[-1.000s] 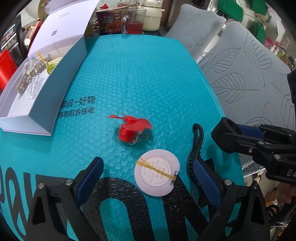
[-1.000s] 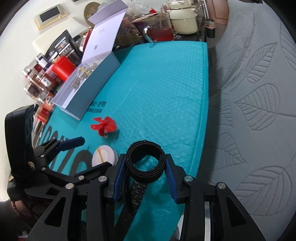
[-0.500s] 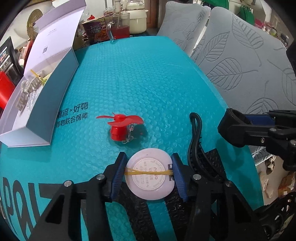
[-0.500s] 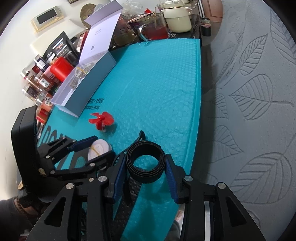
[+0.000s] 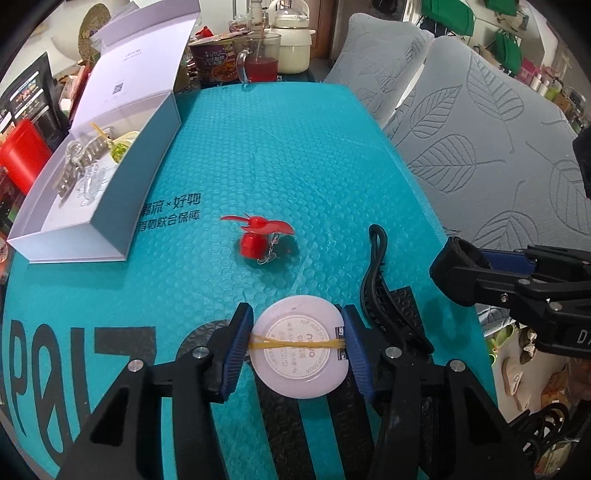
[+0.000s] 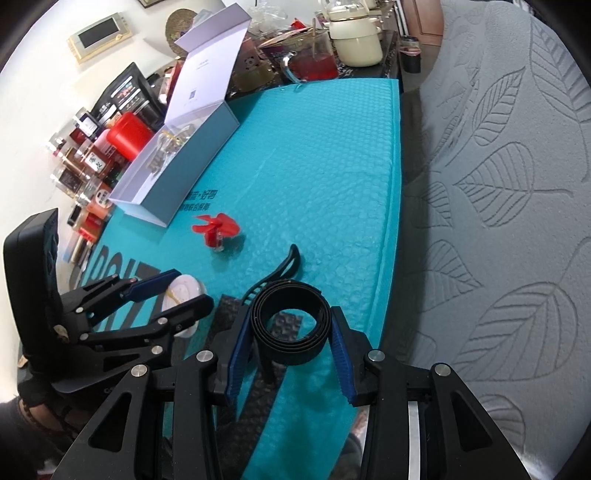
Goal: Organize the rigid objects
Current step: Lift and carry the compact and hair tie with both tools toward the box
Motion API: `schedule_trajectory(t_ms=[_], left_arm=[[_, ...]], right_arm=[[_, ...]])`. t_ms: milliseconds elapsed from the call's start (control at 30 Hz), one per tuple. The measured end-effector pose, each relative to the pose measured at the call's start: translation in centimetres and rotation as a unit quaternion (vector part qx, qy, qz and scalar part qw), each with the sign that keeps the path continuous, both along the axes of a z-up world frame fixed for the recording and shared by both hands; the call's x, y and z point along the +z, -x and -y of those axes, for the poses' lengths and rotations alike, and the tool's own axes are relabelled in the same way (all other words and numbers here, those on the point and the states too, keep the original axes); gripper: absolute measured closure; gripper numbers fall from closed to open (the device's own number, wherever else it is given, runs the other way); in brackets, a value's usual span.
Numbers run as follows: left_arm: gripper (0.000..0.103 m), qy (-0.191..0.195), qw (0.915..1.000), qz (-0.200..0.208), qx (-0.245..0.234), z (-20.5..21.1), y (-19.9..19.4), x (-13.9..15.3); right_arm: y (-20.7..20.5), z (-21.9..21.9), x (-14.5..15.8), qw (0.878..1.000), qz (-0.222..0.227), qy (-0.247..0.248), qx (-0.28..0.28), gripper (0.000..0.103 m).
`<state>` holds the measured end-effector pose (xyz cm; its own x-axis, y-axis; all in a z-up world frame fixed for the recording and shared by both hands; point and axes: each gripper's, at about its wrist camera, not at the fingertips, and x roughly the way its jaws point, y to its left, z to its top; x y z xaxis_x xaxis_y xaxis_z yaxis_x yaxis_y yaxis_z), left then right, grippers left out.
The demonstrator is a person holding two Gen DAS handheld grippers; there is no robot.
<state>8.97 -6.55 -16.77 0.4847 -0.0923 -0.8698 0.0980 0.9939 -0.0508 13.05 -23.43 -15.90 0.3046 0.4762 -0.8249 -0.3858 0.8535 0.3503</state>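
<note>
A teal bubble mailer (image 5: pixel 280 155) printed with black lettering covers the tabletop; beyond its far edge stand a cream kettle (image 5: pixel 293 46), a glass mug of red drink (image 5: pixel 260 61) and a purple instant-noodle cup (image 5: pixel 216 62); grey leaf-patterned pillows (image 5: pixel 480 147) lie along the right side; a red canister (image 6: pixel 127 134) sits among small bottles and jars (image 6: pixel 86 173) against the white wall, where a gold-framed panel (image 6: pixel 99 35) hangs.
</note>
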Motion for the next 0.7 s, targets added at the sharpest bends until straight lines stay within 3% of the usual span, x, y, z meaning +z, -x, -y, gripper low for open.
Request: schedule_trajectory(t_ms=[700], left_arm=[[0.054,-0.003,0.9968,0.049,0.064,-0.3,4.9,9.2]], right_arm=[[5.3,-0.6,6.2,0.998,0.01,-0.017,0.062,0.063]])
